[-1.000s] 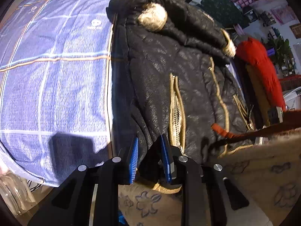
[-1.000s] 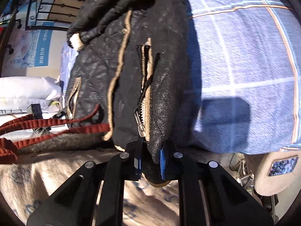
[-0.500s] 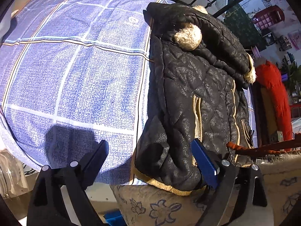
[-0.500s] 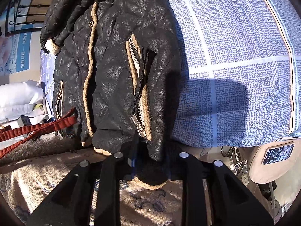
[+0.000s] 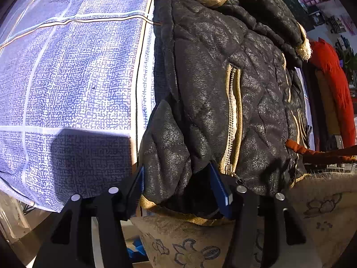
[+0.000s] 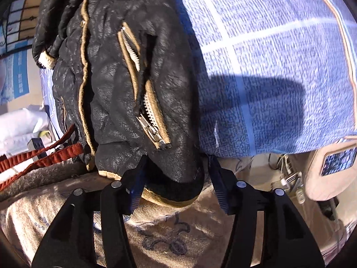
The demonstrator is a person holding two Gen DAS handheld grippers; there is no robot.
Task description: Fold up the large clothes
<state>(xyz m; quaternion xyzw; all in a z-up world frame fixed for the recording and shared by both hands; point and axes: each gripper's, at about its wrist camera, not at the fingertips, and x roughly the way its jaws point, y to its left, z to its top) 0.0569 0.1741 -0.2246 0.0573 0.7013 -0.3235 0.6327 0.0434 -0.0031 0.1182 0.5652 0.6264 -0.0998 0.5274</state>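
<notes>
A black quilted jacket (image 5: 223, 84) with tan trim and zips lies folded lengthwise on a blue checked bedsheet (image 5: 67, 78). Its hem hangs over the bed's near edge. My left gripper (image 5: 180, 185) stands partly open around the hem's left corner, the blue pads (image 5: 219, 188) on either side of the fabric. In the right wrist view the jacket (image 6: 125, 84) fills the left, the sheet (image 6: 267, 67) the right. My right gripper (image 6: 175, 183) is likewise open around the hem's right corner, pads (image 6: 217, 183) apart.
A tan blanket (image 5: 323, 212) with flower prints lies under the hem at the bed's foot. A red strap (image 6: 40, 158) runs across it. A red fuzzy item (image 5: 332, 84) lies beyond the jacket. Cables and a beige device (image 6: 330, 169) sit beside the bed.
The left gripper opened wide half a second ago and has now come back around the hem corner, narrower. The right gripper, shut on the hem earlier, has opened its jaws.
</notes>
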